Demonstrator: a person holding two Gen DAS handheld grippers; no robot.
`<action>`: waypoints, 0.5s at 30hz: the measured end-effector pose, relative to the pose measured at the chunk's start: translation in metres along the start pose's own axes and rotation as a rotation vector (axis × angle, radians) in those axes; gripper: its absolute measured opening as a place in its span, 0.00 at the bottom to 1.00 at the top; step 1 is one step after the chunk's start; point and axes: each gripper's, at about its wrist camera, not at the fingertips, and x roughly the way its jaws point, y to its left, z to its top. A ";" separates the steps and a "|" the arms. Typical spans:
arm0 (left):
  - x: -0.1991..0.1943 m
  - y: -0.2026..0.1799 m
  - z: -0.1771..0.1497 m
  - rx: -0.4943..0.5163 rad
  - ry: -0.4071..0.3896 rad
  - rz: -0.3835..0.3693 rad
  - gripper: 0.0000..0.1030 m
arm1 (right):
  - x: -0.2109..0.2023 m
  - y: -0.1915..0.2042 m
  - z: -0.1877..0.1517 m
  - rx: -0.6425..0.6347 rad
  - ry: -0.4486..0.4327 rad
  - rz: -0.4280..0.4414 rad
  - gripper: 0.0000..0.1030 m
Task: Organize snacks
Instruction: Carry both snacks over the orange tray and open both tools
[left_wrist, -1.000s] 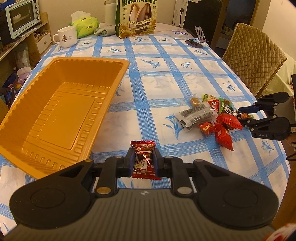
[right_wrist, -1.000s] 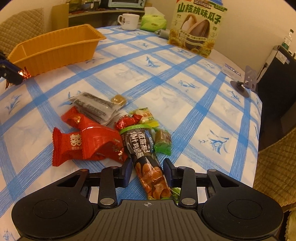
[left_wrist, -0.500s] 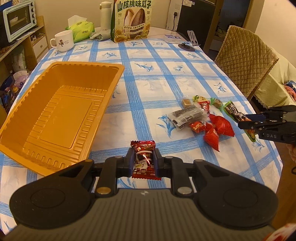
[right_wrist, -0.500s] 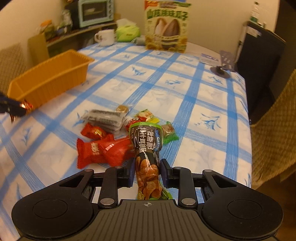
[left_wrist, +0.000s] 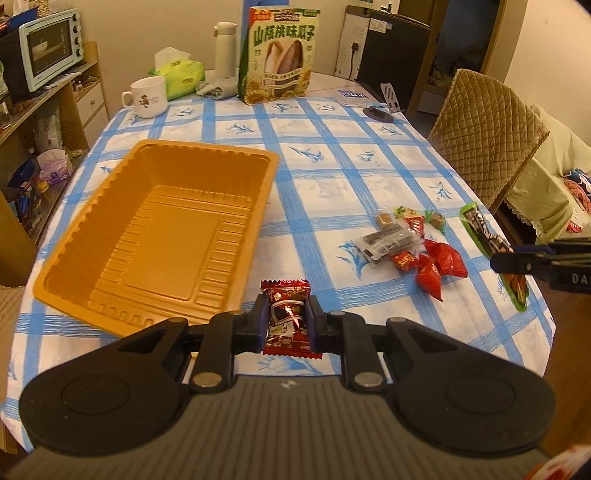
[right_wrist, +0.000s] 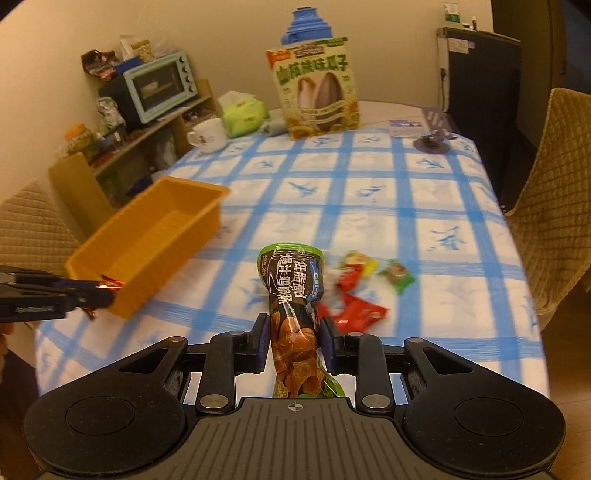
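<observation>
My left gripper is shut on a small dark red candy, held in the air just right of the near corner of the empty orange tray. My right gripper is shut on a long dark snack pack with a green rim, lifted clear of the table. In the left wrist view that pack hangs from the right gripper at the right edge. A small pile of loose snacks lies on the blue-checked cloth: red packets, a grey-black pack, small green and brown candies.
At the far end stand a large sunflower-seed bag, a white mug, a green tissue pack and a white flask. A phone stand sits far right. Quilted chairs flank the table; a shelf with a toaster oven stands left.
My right gripper closed on the long pack, lifted it off the pile and rolled upright. My left gripper rose and drew back with the candy, showing more of the table.
</observation>
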 end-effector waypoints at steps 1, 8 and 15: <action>-0.003 0.005 0.000 -0.005 -0.002 0.003 0.18 | 0.000 0.010 0.001 0.007 0.001 0.018 0.28; -0.025 0.046 0.005 -0.033 -0.029 0.038 0.18 | 0.019 0.075 0.009 0.051 0.028 0.160 0.28; -0.032 0.088 0.015 -0.051 -0.045 0.073 0.18 | 0.050 0.127 0.024 0.075 0.046 0.235 0.28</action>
